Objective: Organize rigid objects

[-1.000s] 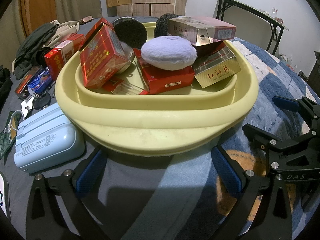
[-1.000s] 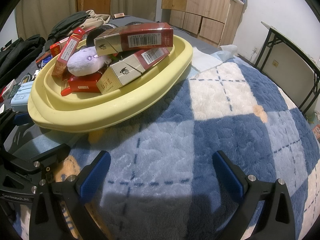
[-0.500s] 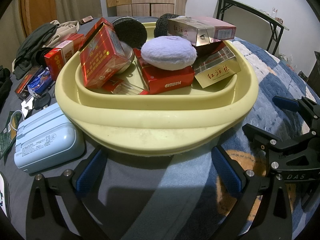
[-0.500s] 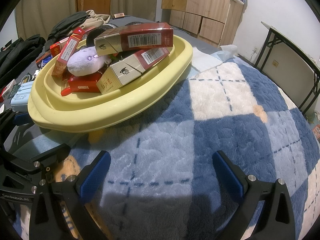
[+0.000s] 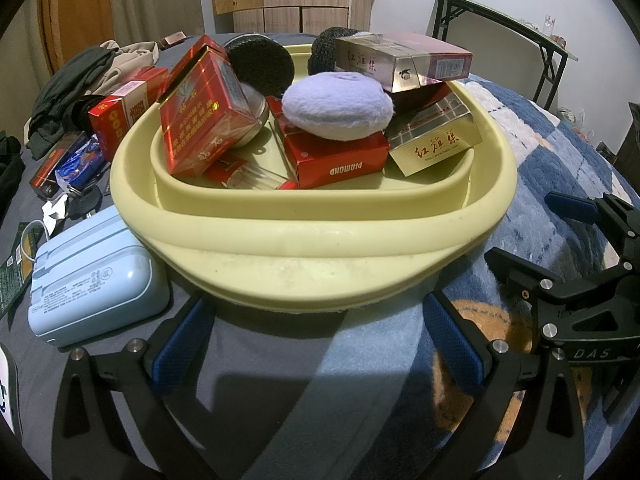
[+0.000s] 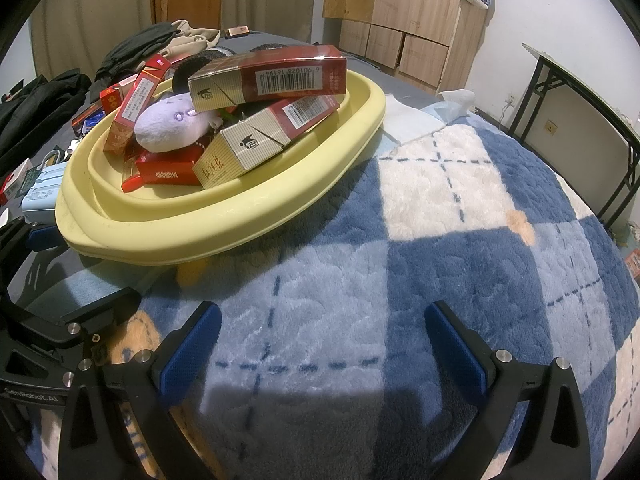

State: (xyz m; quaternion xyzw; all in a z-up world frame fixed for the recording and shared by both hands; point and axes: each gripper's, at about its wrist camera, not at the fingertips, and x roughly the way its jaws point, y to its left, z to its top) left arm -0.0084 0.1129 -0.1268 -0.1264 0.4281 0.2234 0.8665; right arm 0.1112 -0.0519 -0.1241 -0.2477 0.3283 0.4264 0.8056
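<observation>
A yellow oval basin [image 5: 312, 256] [image 6: 224, 232] stands on the bed, heaped with red and gold cigarette cartons [image 5: 200, 116] [image 6: 272, 76], a red DIAMOND box [image 5: 340, 160], a lilac plush puff [image 5: 338, 106] [image 6: 172, 122] and black round pads [image 5: 260, 60]. My left gripper [image 5: 316, 340] is open just before the basin's near rim, nothing between its blue pads. To the right of the basin, my right gripper [image 6: 320, 348] is open over the blanket, holding nothing. Each gripper shows at the edge of the other's view.
A pale blue case [image 5: 92, 280] lies left of the basin. More red boxes [image 5: 124, 114], small packets [image 5: 76, 164] and dark clothes [image 5: 76, 84] lie at the far left. A blue-and-white checked blanket [image 6: 460, 240] covers the right. A folding table [image 6: 580, 92] stands by the wall.
</observation>
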